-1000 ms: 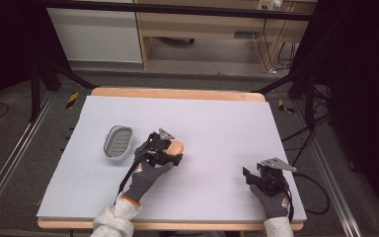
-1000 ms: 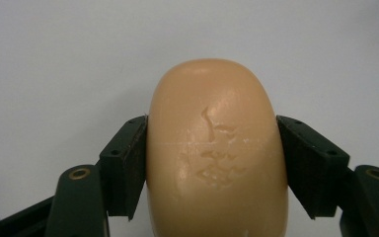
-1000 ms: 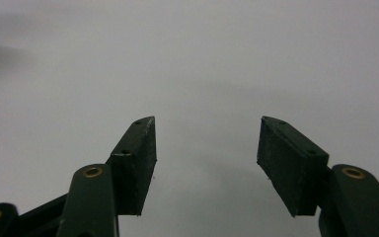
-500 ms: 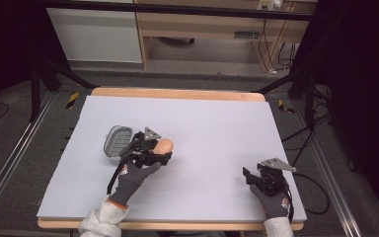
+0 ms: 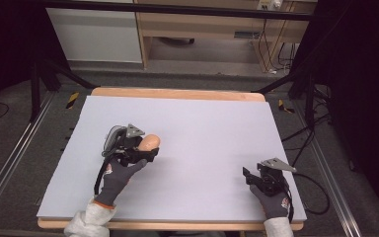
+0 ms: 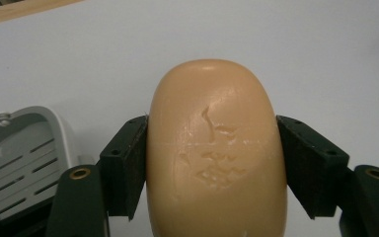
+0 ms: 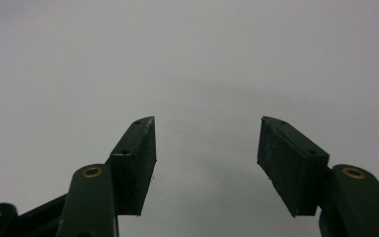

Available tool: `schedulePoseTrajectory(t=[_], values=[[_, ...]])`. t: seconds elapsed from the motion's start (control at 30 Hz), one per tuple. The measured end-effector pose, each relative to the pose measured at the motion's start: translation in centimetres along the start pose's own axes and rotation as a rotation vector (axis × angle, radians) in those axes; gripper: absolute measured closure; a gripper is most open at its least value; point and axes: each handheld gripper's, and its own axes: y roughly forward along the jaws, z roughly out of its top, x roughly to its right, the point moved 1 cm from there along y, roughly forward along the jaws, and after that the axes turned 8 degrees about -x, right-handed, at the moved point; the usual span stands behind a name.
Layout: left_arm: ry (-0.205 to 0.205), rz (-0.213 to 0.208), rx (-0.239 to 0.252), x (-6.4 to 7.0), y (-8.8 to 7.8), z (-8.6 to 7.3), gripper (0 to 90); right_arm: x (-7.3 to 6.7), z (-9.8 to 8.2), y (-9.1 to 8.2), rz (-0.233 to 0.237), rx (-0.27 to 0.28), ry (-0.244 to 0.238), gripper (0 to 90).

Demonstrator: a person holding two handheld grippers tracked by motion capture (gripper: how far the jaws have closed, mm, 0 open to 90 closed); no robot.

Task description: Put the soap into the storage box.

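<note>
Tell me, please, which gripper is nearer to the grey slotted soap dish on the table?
Left. The left gripper, shut on the soap bar, sits right beside the soap dish at the table's left side. The right gripper is open far across the table near its right front corner.

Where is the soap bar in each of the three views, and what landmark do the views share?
High view: soap bar left of centre, in the left gripper.
Left gripper view: soap bar at centre, clamped between the jaws.
Right gripper view: not in it.
Shared landmark: grey soap dish beside the soap.
</note>
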Motion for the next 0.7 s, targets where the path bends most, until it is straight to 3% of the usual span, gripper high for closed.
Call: schedulePoseTrajectory(t=[0.33,0.7], values=[[-0.038,0.038,0.018,-2.4,-1.3,0.0,31.7,-0.1,0.0,0.0,0.0,0.001,-0.001,39.8],[-0.096,0.068,0.021,-4.9,-1.2,-0.3,31.7,-0.1,0.0,0.0,0.003,0.002,0.0,39.6]])
